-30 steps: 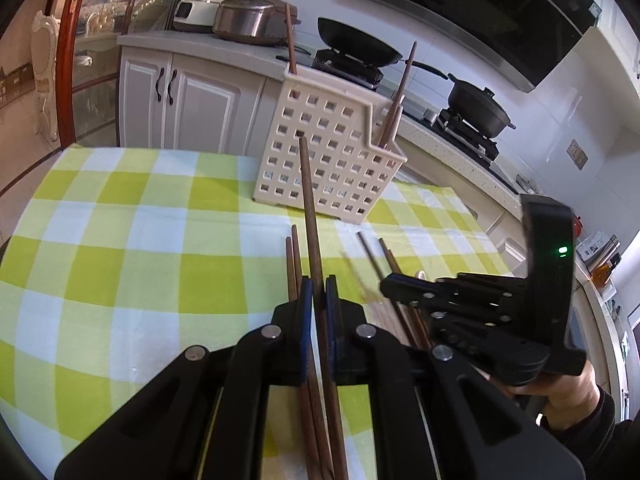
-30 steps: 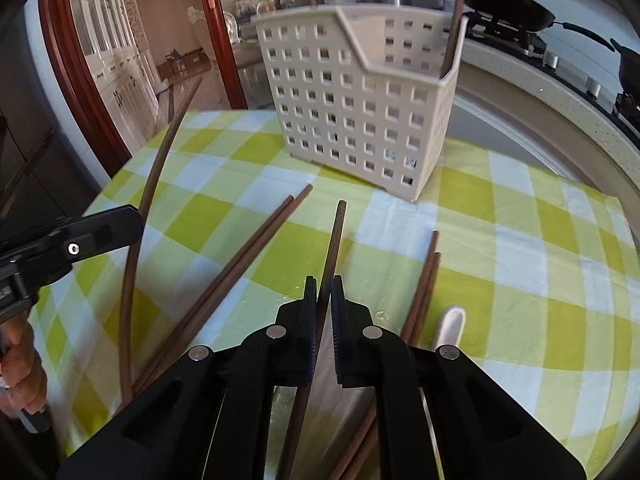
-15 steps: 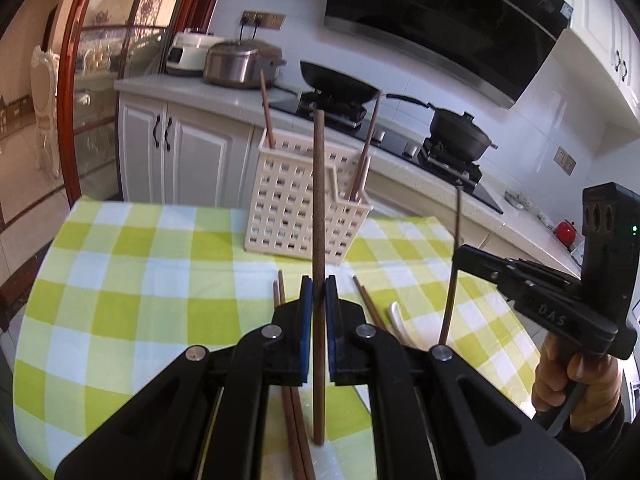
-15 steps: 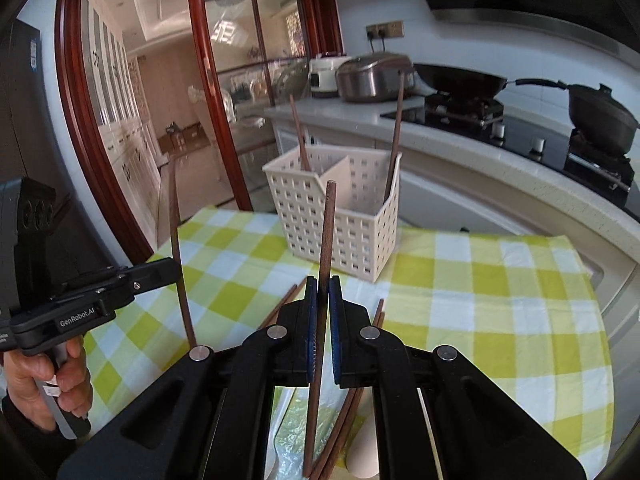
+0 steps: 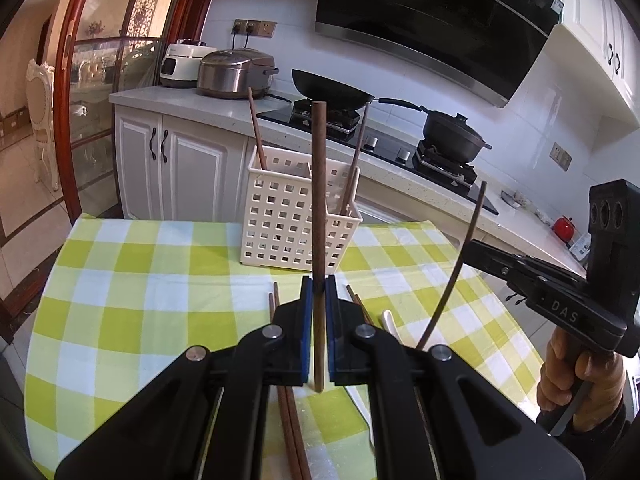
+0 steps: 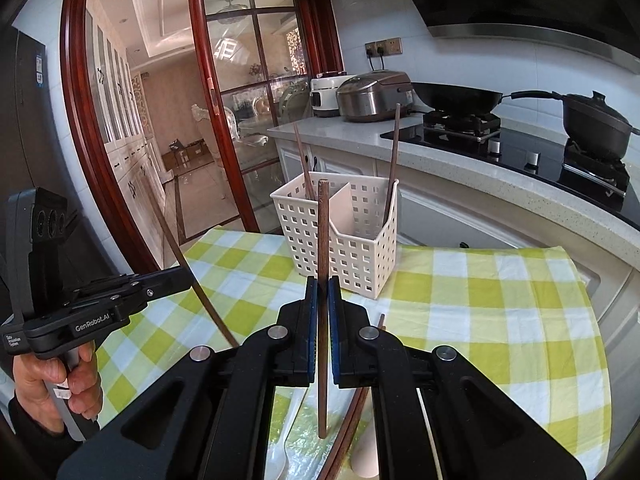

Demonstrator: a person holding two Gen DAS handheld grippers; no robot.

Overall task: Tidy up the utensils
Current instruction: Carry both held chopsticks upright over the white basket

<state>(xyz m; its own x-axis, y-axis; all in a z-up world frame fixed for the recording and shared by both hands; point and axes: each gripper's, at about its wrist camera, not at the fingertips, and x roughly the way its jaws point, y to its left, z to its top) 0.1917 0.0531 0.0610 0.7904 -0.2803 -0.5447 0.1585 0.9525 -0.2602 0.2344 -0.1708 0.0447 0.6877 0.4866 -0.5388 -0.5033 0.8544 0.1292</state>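
Observation:
My left gripper [image 5: 319, 292] is shut on a brown chopstick [image 5: 319, 184] that stands upright above the green-checked table, in front of the white perforated basket [image 5: 280, 224]. My right gripper [image 6: 323, 292] is likewise shut on an upright chopstick [image 6: 323, 232], short of the basket [image 6: 352, 256]. Each view shows the other gripper off to the side with its stick: the right gripper [image 5: 478, 250], the left gripper [image 6: 176, 278]. Two chopsticks [image 5: 256, 132] lean inside the basket. More chopsticks [image 5: 290, 420] and a white spoon [image 5: 387, 317] lie on the cloth below the grippers.
Behind the table runs a kitchen counter [image 5: 168, 100] with rice cookers [image 5: 234, 74], a wok [image 5: 332, 90] and a black pot [image 5: 452, 136] on the stove. A red-framed glass door [image 6: 224, 120] stands on the left. A person's hands hold both gripper handles.
Both grippers rose off the cloth with their chopsticks, which swung from lying flat to upright. The table and basket now sit lower and farther away in both views.

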